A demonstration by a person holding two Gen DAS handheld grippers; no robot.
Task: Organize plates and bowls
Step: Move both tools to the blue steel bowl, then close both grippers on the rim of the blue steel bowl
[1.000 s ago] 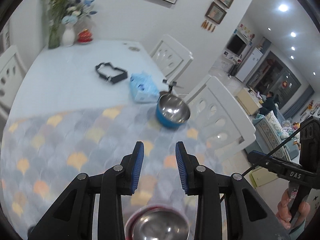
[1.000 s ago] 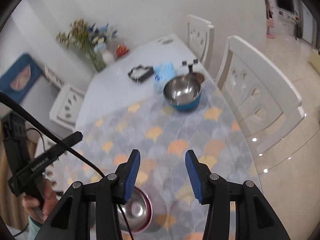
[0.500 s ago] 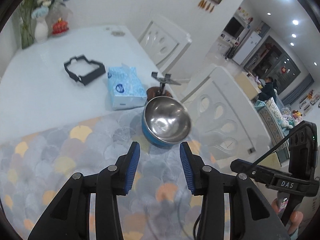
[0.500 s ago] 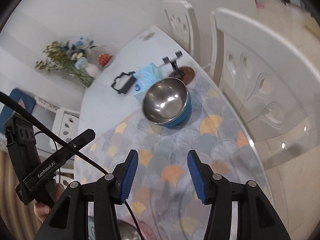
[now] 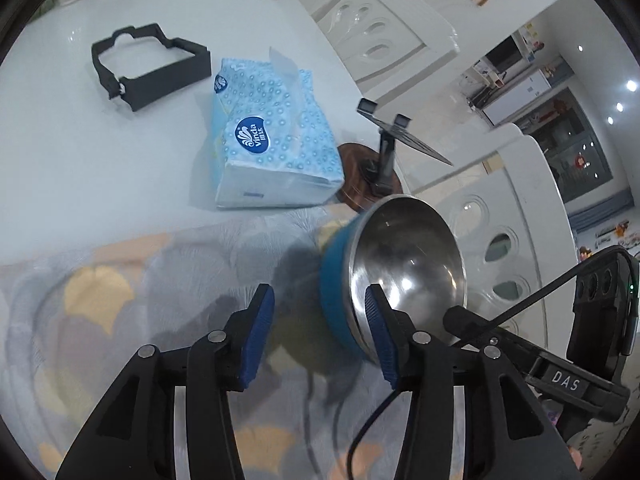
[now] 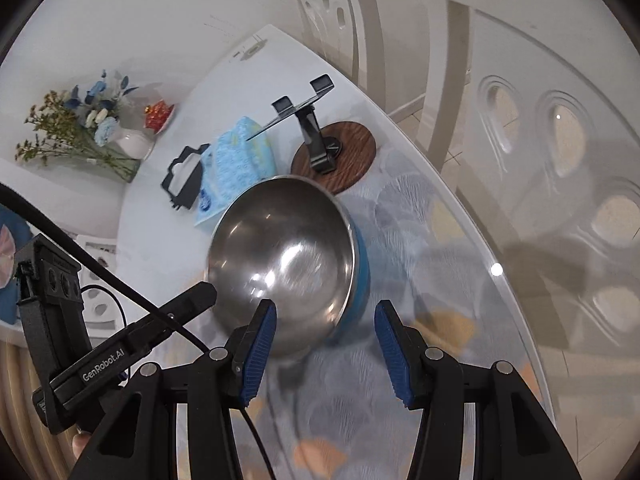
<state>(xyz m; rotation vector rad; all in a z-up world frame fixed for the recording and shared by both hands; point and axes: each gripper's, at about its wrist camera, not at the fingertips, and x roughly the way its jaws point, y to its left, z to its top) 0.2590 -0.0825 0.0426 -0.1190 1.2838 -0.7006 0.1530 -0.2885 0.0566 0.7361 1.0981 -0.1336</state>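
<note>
A steel bowl (image 5: 404, 268) with a blue outer wall stands on the patterned mat (image 5: 120, 300), near the table's right edge. My left gripper (image 5: 320, 336) hangs just short of the bowl's left side. Its jaws are opening; the blue wall shows between them and the pads do not press on it. In the right wrist view the same bowl (image 6: 284, 256) fills the middle. My right gripper (image 6: 326, 348) is open at the bowl's right rim, which lies just ahead of the gap between its fingers. Nothing is held.
A blue tissue pack (image 5: 272, 148), a black frame (image 5: 148, 64) and a phone stand on a round wooden base (image 6: 332, 152) lie beyond the bowl. White chairs (image 5: 520, 220) stand along the right table edge. A vase of flowers (image 6: 128, 140) sits at the far end.
Both grippers have come forward and down toward the blue bowl, which now looms large. The left jaws have widened. A red-rimmed bowl at the near edge has dropped out of view.
</note>
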